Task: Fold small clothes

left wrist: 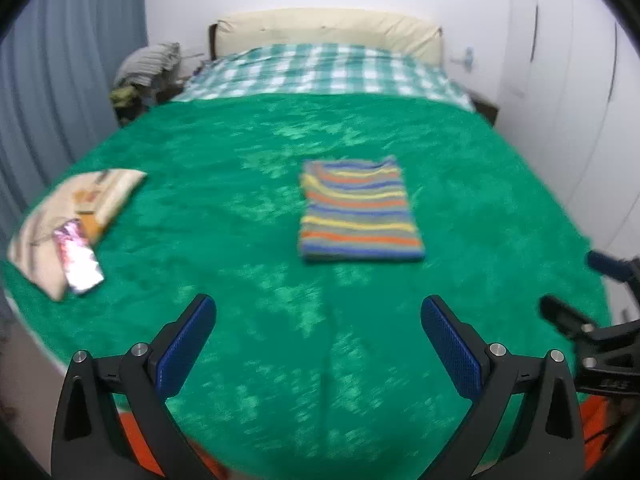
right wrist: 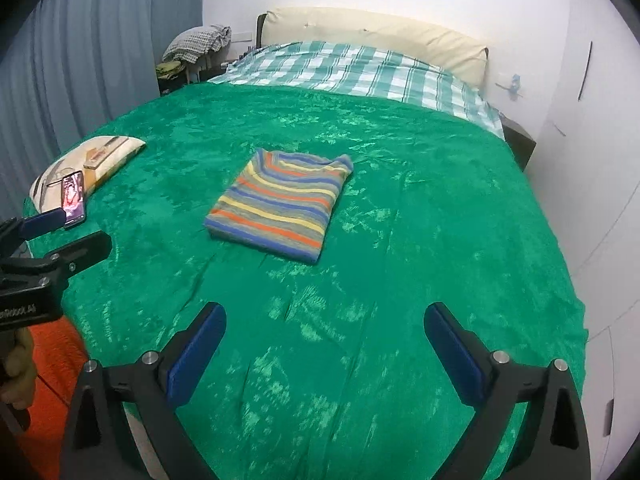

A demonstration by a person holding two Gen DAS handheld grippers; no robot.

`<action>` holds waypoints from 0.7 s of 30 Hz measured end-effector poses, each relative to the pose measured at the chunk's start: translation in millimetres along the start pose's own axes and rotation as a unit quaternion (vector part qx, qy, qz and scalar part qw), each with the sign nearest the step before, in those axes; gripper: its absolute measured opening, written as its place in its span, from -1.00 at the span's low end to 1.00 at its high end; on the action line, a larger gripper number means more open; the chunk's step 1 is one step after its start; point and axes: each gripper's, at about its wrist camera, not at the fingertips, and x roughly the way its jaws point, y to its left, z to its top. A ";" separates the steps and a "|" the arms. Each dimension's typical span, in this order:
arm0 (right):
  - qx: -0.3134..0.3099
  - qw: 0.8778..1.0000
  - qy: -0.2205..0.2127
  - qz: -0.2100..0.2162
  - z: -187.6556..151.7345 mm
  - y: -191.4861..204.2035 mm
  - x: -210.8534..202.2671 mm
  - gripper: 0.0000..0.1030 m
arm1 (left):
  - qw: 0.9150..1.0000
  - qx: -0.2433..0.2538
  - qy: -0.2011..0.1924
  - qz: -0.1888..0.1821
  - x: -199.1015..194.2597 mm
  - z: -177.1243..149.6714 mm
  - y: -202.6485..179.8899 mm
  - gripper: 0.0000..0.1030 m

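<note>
The striped knit garment [right wrist: 282,204], folded into a flat rectangle, lies mid-way across the green plush bedspread [right wrist: 400,200]. The left gripper [left wrist: 318,344] and right gripper [right wrist: 324,350] hang well short of it, jaws wide and empty, so the fold appears complete.

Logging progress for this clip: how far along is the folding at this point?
Done: the striped garment lies folded into a neat rectangle on the green blanket. In hand: nothing; the left hand-held gripper and right hand-held gripper are both open and empty, clear of the garment. Left: no other unfolded clothing shows on the blanket, so the fold looks finished.
</note>
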 end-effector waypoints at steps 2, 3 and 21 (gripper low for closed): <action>-0.002 1.000 0.002 -0.001 -4.6 2.1 -6.1 0.92 | 0.998 0.026 0.000 0.048 -7.4 -6.5 -7.6 0.99; -0.004 1.000 0.003 -0.003 -6.8 3.1 -8.6 0.92 | 0.997 0.036 -0.005 0.074 -10.2 -8.0 -10.4 0.99; -0.010 0.999 -0.037 0.027 -0.5 -14.3 -94.6 0.99 | 0.995 0.057 -0.058 0.051 -82.8 -12.6 -18.5 0.99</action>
